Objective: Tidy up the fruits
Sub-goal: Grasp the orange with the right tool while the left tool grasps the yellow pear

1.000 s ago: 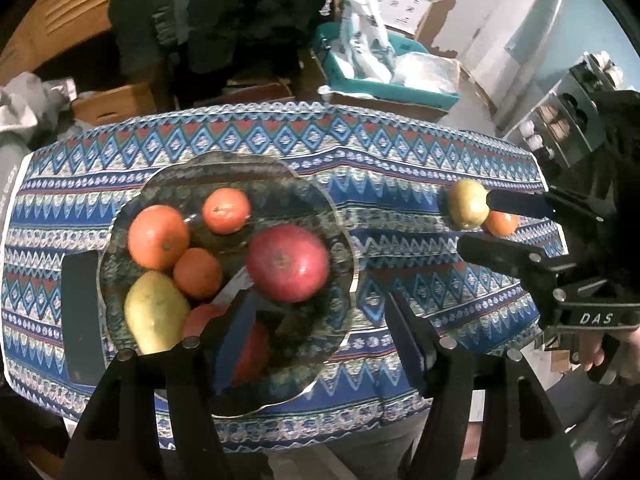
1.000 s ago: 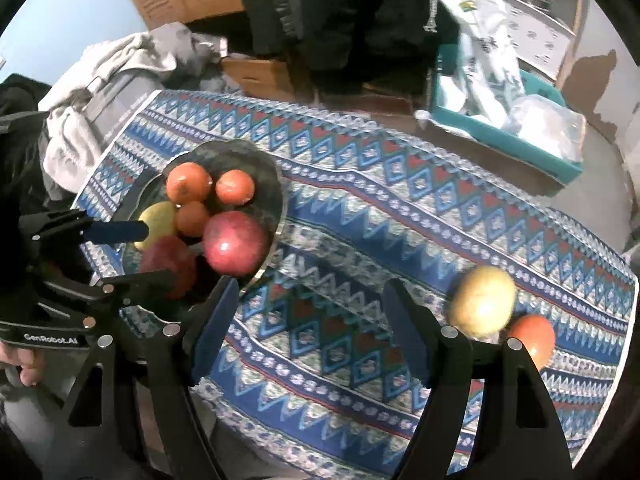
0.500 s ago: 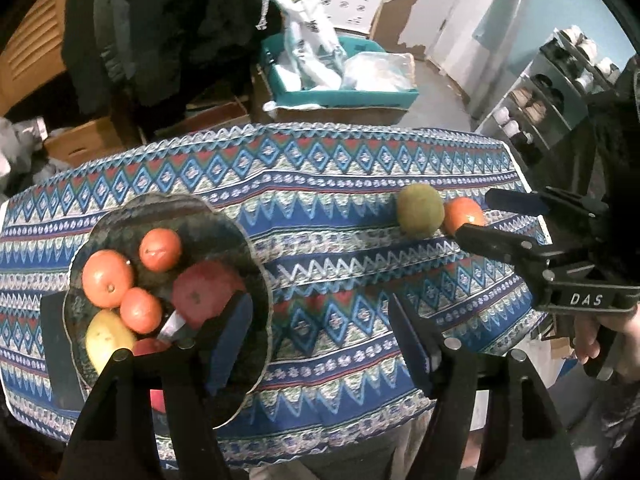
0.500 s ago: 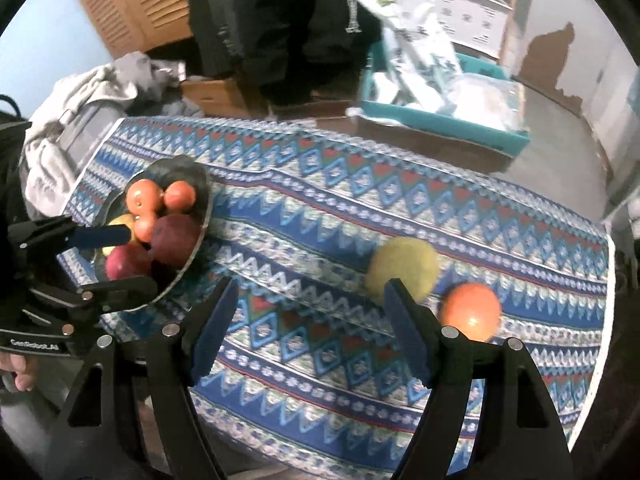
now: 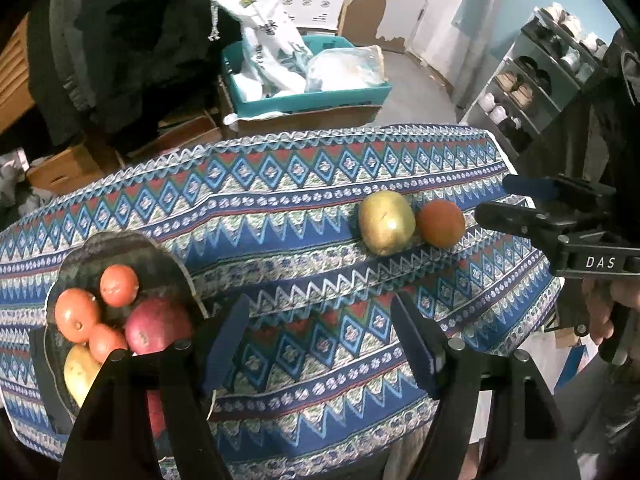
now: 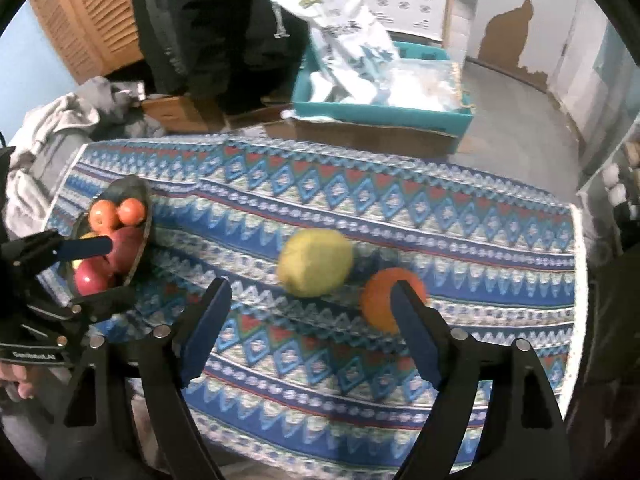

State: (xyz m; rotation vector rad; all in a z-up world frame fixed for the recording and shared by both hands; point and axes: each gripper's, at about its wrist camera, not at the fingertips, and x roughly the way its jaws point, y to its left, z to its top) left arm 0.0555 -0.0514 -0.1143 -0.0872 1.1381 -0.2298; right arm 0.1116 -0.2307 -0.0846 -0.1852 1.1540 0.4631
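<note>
Black plastic frames the bottom of both my views: my left claw (image 5: 320, 340) stands with its blue-padded fingers wide apart and nothing between them, hanging over the near edge of the cloth (image 5: 304, 216). My right claw (image 6: 308, 312) is spread just as wide and empty too, above the cloth on the right side of the table. Its right finger (image 6: 416, 328) crosses in front of the orange (image 6: 378, 304) in my right view; I cannot tell whether it touches.

Just beyond my right claw lies the yellow pear (image 6: 316, 262), on the cloth, close beside the orange; from my left view the two look to be touching, pear (image 5: 386, 222) to the left, orange (image 5: 441, 223) to the right.

Off to the left, near the cloth's edge, sits the dark glass plate (image 5: 116, 248). It holds three small oranges (image 5: 119, 285), a red apple (image 5: 158, 326), a second red fruit half hidden behind my left claw, and a yellow one (image 5: 78, 372) at the near rim.

Past the table's far edge a teal crate (image 6: 380, 114) with white bags rests on cardboard on the floor. A shoe rack (image 5: 532, 84) stands at far right.
</note>
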